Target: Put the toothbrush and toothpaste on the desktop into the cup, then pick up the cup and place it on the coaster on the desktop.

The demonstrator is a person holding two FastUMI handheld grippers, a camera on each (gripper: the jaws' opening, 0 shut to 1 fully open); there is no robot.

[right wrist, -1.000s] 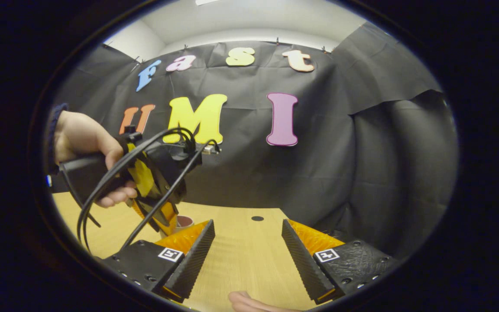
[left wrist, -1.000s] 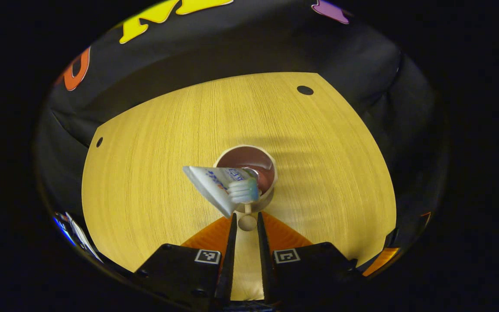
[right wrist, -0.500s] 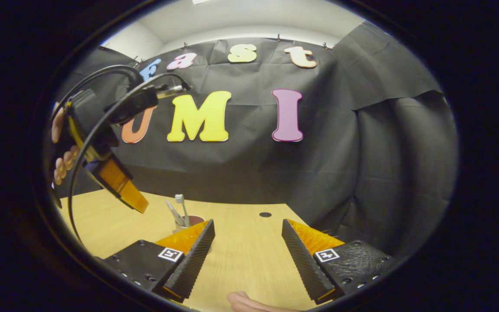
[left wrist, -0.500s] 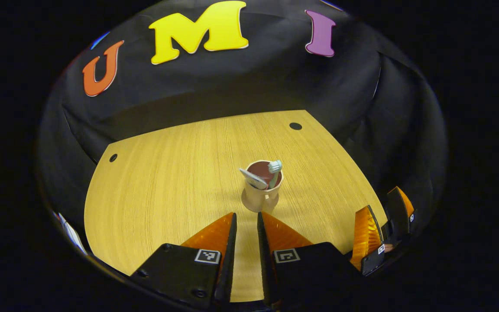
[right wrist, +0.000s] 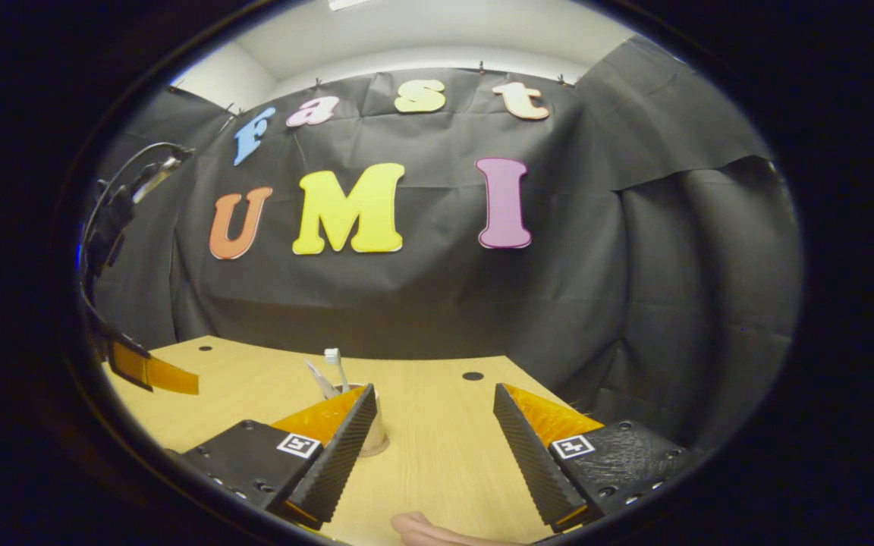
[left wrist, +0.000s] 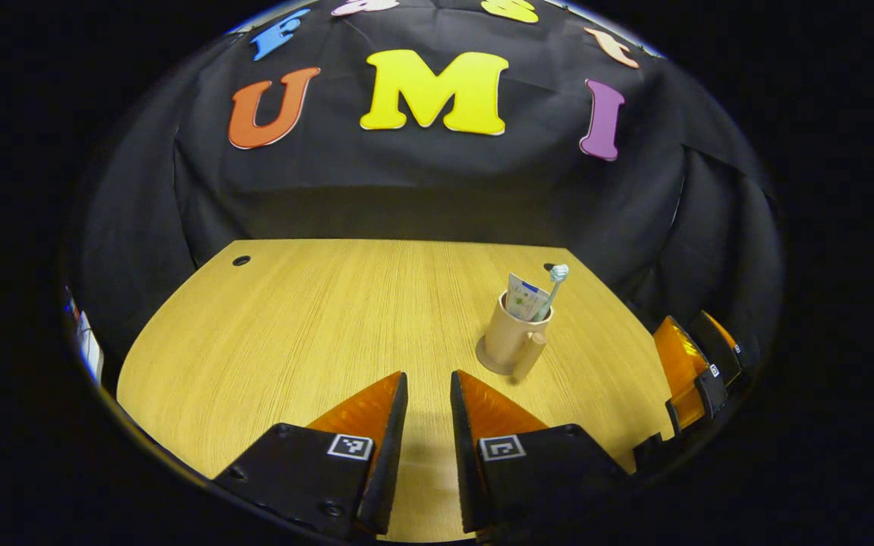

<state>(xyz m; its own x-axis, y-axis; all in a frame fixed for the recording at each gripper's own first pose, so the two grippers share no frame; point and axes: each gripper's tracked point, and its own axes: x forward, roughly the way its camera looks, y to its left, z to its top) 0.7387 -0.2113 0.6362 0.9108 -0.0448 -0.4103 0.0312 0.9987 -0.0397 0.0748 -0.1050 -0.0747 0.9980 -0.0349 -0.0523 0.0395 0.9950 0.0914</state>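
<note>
The cup [left wrist: 509, 343], toothbrush [left wrist: 554, 282] and toothpaste [left wrist: 524, 297] inside, stands far right on the tabletop [left wrist: 315, 326]; left tool [left wrist: 428, 387] nearly closed and empty, right tool [right wrist: 435, 402] wide open beside it, probably next to grasp the cup.

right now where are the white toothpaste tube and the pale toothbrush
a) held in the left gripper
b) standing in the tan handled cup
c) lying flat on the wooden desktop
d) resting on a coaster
b: the white toothpaste tube and pale toothbrush stick up out of the tan handled cup.
</note>
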